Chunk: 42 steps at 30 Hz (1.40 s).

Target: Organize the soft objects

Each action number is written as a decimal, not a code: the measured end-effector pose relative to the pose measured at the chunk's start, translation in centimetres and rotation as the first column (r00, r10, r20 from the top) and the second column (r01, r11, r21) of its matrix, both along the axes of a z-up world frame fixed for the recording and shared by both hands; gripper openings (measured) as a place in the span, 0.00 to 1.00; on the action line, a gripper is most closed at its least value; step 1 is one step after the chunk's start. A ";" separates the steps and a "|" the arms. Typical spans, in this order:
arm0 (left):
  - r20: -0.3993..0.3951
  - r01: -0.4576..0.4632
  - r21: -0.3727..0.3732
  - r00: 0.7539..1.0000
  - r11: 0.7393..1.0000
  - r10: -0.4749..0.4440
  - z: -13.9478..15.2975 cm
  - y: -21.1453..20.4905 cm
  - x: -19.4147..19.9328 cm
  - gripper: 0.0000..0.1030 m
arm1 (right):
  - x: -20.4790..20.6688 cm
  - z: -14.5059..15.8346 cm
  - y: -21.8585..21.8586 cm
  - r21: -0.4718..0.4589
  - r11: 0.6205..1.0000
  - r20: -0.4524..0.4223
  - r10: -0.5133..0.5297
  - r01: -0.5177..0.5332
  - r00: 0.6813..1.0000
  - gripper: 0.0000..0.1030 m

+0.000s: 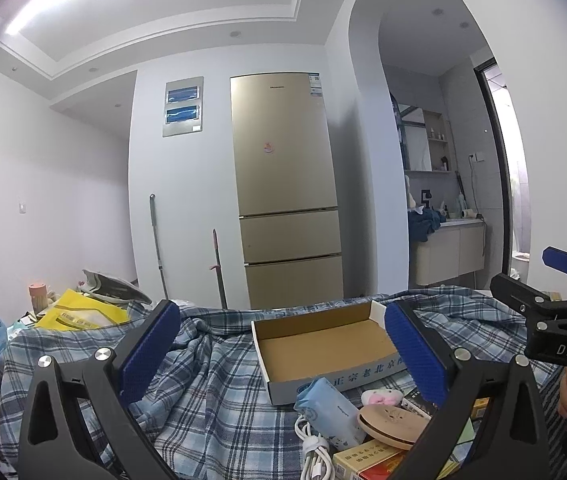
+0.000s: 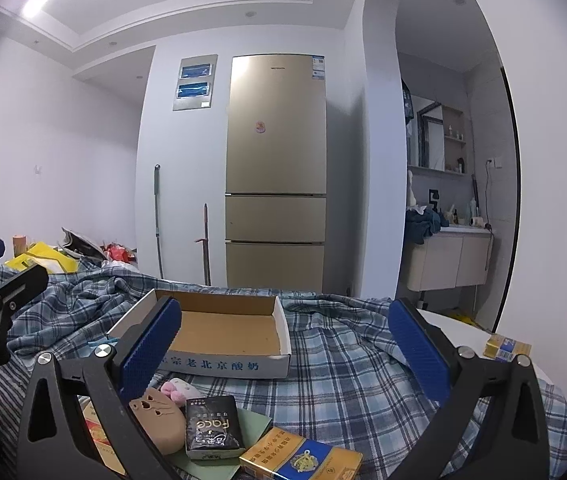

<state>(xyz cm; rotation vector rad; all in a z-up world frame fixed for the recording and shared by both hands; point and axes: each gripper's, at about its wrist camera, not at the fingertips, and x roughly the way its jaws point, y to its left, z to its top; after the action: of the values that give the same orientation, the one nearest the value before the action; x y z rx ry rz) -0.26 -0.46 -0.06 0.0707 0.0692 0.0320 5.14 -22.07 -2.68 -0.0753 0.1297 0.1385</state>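
Note:
An empty cardboard box [image 1: 323, 344] sits on the plaid cloth [image 1: 203, 392]; it also shows in the right wrist view [image 2: 227, 332]. In front of it lie a tan squishy toy [image 1: 393, 420] [image 2: 159, 416], a pink-and-white plush [image 1: 379, 397] [image 2: 181, 390], a light blue tissue pack [image 1: 331, 410] and a black tissue pack [image 2: 212, 432]. My left gripper [image 1: 283, 352] is open and empty above them. My right gripper [image 2: 283, 344] is open and empty; it also shows at the right of the left wrist view [image 1: 531, 284].
A white cable [image 1: 315, 452] and cigarette cartons [image 1: 367, 460] [image 2: 299, 458] lie at the front. Yellow bags [image 1: 79, 312] and clutter sit at the left. A small yellow pack [image 2: 507, 346] lies on the white table edge. A fridge [image 1: 287, 200] stands behind.

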 end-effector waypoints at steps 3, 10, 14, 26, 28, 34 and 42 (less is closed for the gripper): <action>-0.002 -0.007 -0.003 1.000 1.000 0.007 -0.2 -0.1 0.0 1.00 | 0.0 0.0 0.2 -0.010 1.000 -0.001 0.000 0.000 1.000 1.00; -0.026 -0.010 -0.036 1.000 0.999 0.009 -0.2 0.7 0.5 1.00 | 0.9 -0.3 -0.1 0.003 1.000 -0.049 0.003 -0.003 0.999 1.00; -0.035 -0.004 -0.034 0.999 0.999 0.003 -0.3 0.7 0.7 1.00 | 0.9 -0.4 -0.1 0.005 1.000 -0.049 -0.002 0.003 0.999 1.00; -0.034 0.012 -0.045 0.999 0.999 -0.014 -0.2 1.0 0.8 1.00 | 0.7 -0.4 0.6 -0.026 1.000 -0.041 -0.003 0.002 0.999 1.00; -0.037 0.013 -0.048 0.999 0.999 -0.014 -0.3 1.1 0.8 1.00 | 0.8 -0.4 0.6 -0.030 1.000 -0.051 -0.009 0.007 0.999 1.00; -0.036 0.013 -0.047 0.999 0.999 -0.014 -0.3 1.1 0.8 1.00 | 0.9 -0.4 0.2 -0.014 0.999 -0.047 -0.043 0.042 0.998 1.00; -0.036 0.030 -0.046 0.999 0.998 -0.032 -0.5 1.0 0.7 1.00 | 0.7 -0.3 -0.3 0.016 0.999 -0.037 -0.027 0.028 0.999 1.00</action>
<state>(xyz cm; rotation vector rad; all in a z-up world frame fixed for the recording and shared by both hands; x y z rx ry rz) 0.46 0.57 -0.59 0.0268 0.1050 -0.0016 5.85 -22.36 -2.97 -0.0547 0.1664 0.1136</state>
